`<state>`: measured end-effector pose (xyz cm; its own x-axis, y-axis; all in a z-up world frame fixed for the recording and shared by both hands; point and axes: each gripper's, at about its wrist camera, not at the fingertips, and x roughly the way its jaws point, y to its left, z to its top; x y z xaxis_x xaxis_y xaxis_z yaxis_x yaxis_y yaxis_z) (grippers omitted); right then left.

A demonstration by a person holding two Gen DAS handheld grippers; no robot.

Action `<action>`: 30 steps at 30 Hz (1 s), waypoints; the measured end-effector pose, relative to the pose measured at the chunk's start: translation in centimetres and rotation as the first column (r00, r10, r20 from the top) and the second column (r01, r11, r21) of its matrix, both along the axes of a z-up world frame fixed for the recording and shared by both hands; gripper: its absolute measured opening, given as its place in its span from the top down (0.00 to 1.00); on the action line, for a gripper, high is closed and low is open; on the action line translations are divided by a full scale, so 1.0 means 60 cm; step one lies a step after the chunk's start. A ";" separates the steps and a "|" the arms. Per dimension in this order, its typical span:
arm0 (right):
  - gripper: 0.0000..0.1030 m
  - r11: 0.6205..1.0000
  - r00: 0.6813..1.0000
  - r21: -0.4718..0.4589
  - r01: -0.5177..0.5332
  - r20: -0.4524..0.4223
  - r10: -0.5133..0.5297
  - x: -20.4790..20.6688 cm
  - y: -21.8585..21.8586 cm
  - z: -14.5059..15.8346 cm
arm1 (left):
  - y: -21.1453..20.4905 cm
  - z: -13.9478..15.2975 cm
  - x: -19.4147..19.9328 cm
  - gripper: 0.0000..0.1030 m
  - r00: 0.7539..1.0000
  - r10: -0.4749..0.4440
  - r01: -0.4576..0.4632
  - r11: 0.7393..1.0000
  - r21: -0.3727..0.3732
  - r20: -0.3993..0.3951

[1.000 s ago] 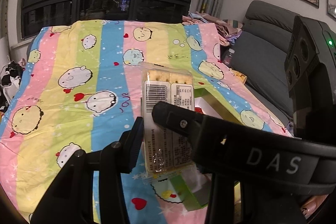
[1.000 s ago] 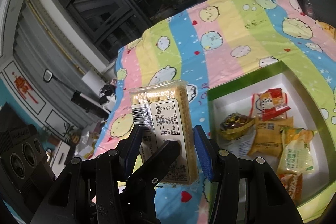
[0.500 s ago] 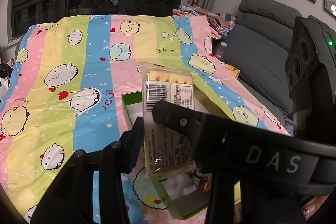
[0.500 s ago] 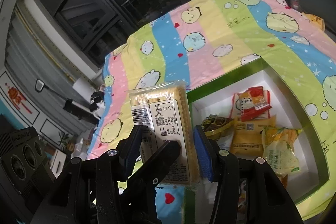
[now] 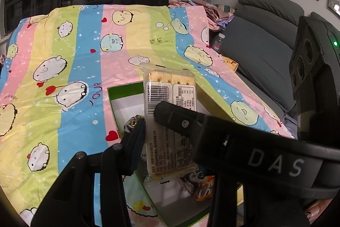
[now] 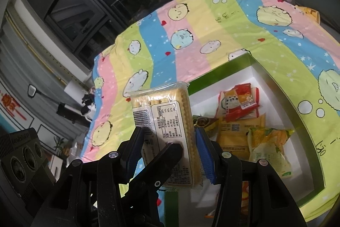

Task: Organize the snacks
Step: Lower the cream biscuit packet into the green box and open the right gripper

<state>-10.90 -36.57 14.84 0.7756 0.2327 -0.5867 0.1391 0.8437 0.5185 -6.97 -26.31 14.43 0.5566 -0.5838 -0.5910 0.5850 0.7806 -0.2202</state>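
A clear packet of pale crackers [image 5: 170,120] with a barcode label is held upright by both grippers at once. My left gripper [image 5: 148,120] is shut on it; my right gripper [image 6: 167,146] is also shut on the cracker packet [image 6: 167,131]. The right gripper's finger crosses the left wrist view in front of the packet. Below lies a green box with a white inside [image 6: 263,76], also in the left wrist view [image 5: 125,90]. It holds several snack packets: a red one [image 6: 240,101], an orange one [image 6: 238,133] and a yellow-green one [image 6: 269,150].
The box sits on a striped cartoon blanket [image 5: 70,56]. A grey sofa [image 5: 261,44] stands to the right, with a small bottle [image 5: 217,42] and a pile of clothes [image 5: 212,12] near the blanket's far corner. Dark windows are behind.
Both grippers have moved with the cracker packet over the green box, which now shows more fully under it. The grip on the packet is unchanged.
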 end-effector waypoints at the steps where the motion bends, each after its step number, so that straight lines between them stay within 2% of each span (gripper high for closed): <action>1: 0.48 1.000 1.000 0.003 0.003 -0.004 -0.003 0.001 -0.002 -0.002 | -0.002 -0.003 0.002 0.61 1.000 -0.002 0.002 1.000 0.000 -0.006; 15: 0.48 0.999 0.995 0.024 0.037 -0.092 -0.035 0.016 -0.033 -0.036 | -0.032 -0.038 0.025 0.61 0.995 -0.029 0.031 0.999 0.016 -0.098; 30: 0.48 0.997 0.979 0.012 0.082 -0.186 -0.079 0.032 -0.051 -0.070 | -0.052 -0.078 0.048 0.61 0.975 -0.063 0.069 0.997 0.018 -0.215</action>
<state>-8.96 -39.65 10.65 0.6706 0.1867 -0.7179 0.3013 0.8158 0.4936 -4.09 -29.41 9.77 0.3764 -0.5987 -0.7070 0.5767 0.7487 -0.3269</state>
